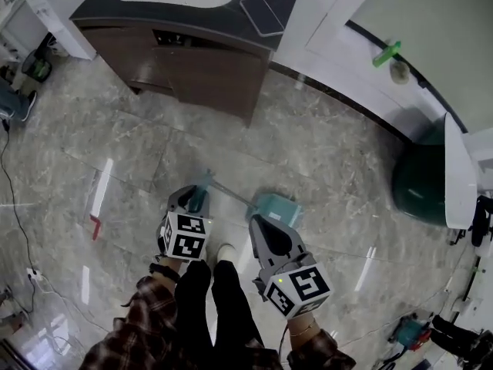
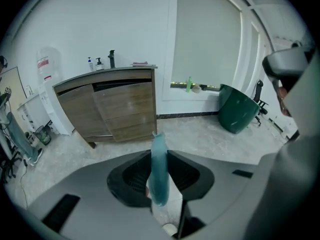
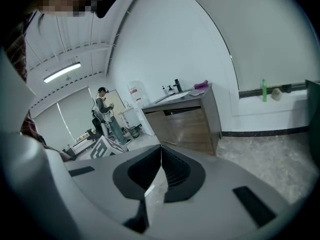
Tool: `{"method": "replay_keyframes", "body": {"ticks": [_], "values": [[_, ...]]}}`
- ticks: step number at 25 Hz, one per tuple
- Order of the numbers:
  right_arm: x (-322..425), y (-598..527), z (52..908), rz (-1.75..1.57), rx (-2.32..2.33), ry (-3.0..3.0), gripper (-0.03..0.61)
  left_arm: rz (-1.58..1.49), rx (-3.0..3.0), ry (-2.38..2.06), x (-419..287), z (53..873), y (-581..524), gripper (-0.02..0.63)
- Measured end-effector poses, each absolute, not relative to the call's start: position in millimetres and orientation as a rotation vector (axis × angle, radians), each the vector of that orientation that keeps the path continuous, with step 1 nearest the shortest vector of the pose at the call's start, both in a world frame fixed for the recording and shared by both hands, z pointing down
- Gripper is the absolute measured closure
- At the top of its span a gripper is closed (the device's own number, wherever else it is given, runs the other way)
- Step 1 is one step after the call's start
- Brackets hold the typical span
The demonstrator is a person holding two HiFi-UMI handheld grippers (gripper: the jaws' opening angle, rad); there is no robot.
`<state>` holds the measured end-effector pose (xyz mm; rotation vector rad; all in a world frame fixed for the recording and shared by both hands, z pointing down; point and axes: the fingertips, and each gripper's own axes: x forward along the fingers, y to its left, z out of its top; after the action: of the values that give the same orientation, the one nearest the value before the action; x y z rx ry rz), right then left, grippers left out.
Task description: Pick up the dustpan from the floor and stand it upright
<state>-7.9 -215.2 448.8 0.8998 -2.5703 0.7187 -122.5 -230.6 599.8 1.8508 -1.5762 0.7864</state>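
Dustpan [image 1: 279, 206], teal, lies just right of centre in the head view, low over the marble floor [image 1: 331, 153]; whether it touches the floor cannot be told. Its thin handle [image 1: 231, 193] runs left to the left tool [image 1: 196, 200], and in the left gripper view that tool [image 2: 159, 156] is clamped on the teal handle [image 2: 159, 171], which stands upright between the jaws. Right tool [image 1: 260, 223] sits just below the pan, jaws closed tip to tip on nothing [image 3: 160, 149]; wooden cabinet [image 1: 208, 68] upper centre, green bin [image 1: 420, 183] at right edge.
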Motion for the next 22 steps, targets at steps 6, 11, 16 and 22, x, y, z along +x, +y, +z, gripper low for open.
{"method": "replay_keyframes", "body": {"ticks": [6,11,16,22], "values": [[44,-212,440,0.711,1.003,-2.52,0.566,0.746,1.955,-1.519,-53,570,-245,0.517],[89,-216,440,0.71,1.119,-2.461,0.566,0.727,2.042,-1.43,0,554,-258,0.517],[135,-216,434,0.71,1.244,-2.407,0.566,0.665,2.081,-1.322,46,542,-260,0.517],[167,-208,418,0.722,1.349,-2.383,0.566,0.643,2.117,-1.174,102,531,-243,0.518]]}}
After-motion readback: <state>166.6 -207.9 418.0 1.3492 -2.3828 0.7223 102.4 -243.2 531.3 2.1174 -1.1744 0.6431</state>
